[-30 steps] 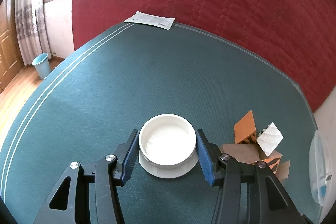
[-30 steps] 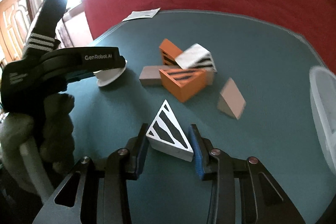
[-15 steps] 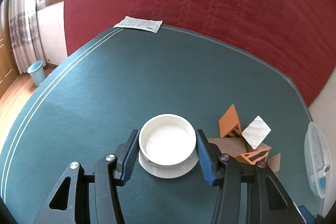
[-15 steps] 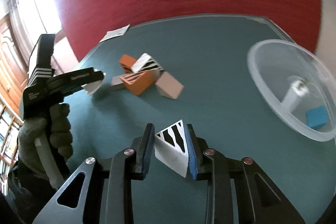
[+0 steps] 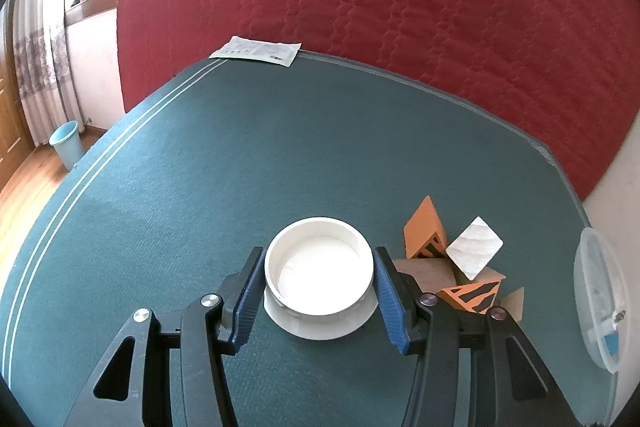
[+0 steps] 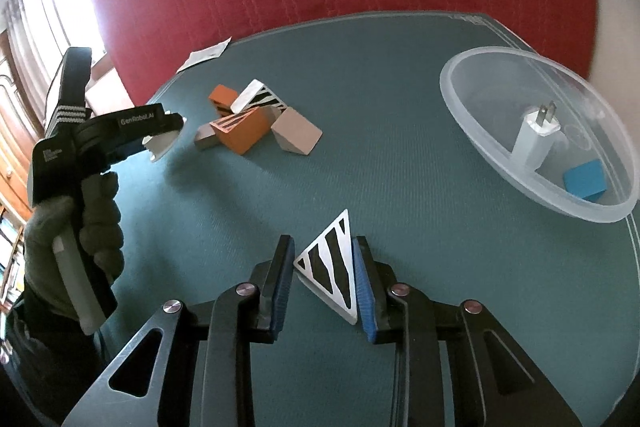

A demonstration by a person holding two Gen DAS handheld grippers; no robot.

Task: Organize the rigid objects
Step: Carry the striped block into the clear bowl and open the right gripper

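Carried toward the clear bowl point(image 6: 540, 131) at two o'clock, the stiff, light striped wedge point(image 6: 332, 267) is being clamped across flat faces by the right gripper point(image 6: 323, 281); a white dish point(image 5: 319, 265) is being held by the left gripper point(image 5: 318, 297).

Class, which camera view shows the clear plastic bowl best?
The right wrist view: the clear plastic bowl appears nearly whole, with a white plug adapter and blue block inside. The left wrist view shows it only edge-on at the frame's right side.

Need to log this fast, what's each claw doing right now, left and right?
Left claw: closed on the white round dish.
Right claw: closed on the striped white wedge.
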